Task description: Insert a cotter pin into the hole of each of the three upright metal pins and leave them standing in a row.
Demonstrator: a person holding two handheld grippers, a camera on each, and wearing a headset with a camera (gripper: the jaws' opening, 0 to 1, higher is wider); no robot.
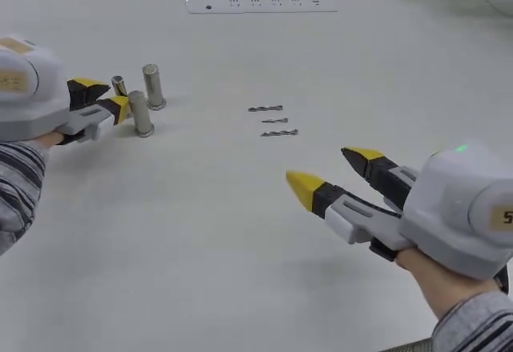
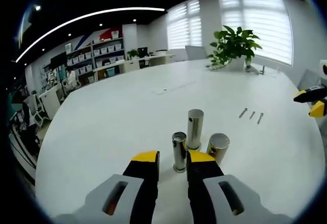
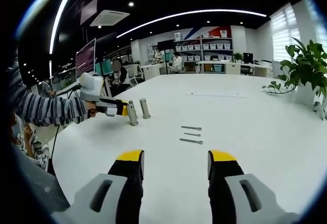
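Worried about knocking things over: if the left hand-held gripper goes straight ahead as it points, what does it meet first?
Probably the nearest metal pin, standing just ahead of the left hand-held gripper, in line with the gap between its open jaws; depth is uncertain.

On my feed, a back pin [image 1: 153, 87], a front pin [image 1: 142, 113] and a slimmer left pin [image 1: 119, 86] stand upright in a close triangle at the left of the white table [image 1: 240, 232]. All three are silvery metal cylinders with slightly flared feet. Well apart to their right, a far cotter pin [image 1: 265, 109], a middle cotter pin [image 1: 275, 120] and a near cotter pin [image 1: 279, 133] lie flat and loose, parallel, one behind another.
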